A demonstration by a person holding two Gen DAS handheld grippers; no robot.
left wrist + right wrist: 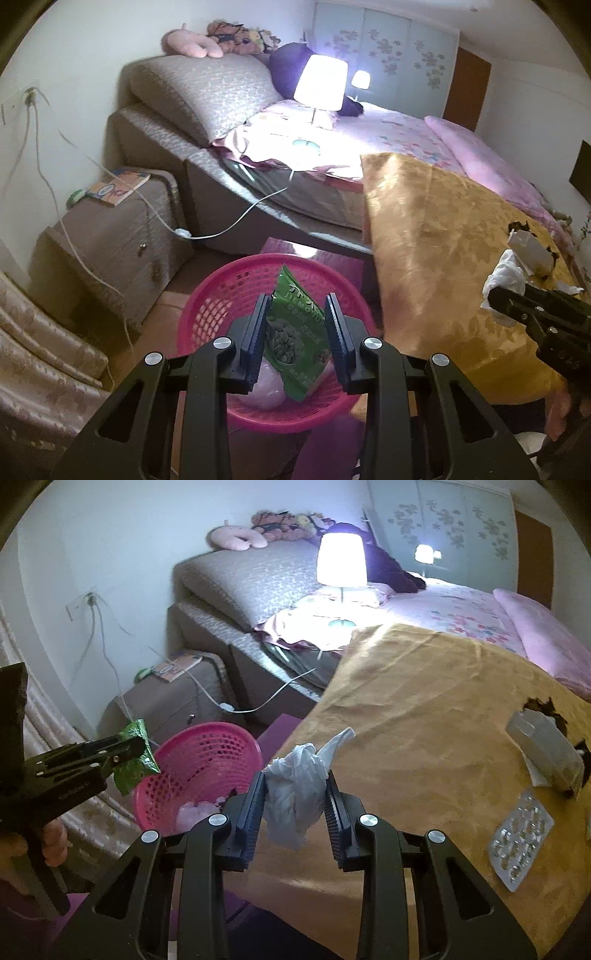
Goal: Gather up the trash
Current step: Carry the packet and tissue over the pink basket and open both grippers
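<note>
While the left gripper (296, 325) hangs over the pink basket (221, 291), its jaws are closed partway on a green snack packet (295, 343), pinched flat between the ribbed pads, with the packet's top corner sticking up past the fingertips and its lower end dangling inside the basket's rim. Down in the basket, under the packet, lies something pale and crumpled, pinkish-white, too blurred to name. The basket is a perforated plastic one, standing on the floor between the bedside cabinet (122, 236) and the edge of the surface, which is draped in a golden-yellow cloth (436, 236).

Off to the right, the right gripper (296, 794) holds its jaws narrowed on a wad of white plastic bag (299, 786), which bulges out above and below the pads, just above the near edge of the surface. Farther right on the cloth lie a silver blister pack (521, 838) and a crumpled clear wrapper (543, 749), well apart from both grippers. Beyond, a lit lamp (341, 561) stands on the bed (461, 613).
</note>
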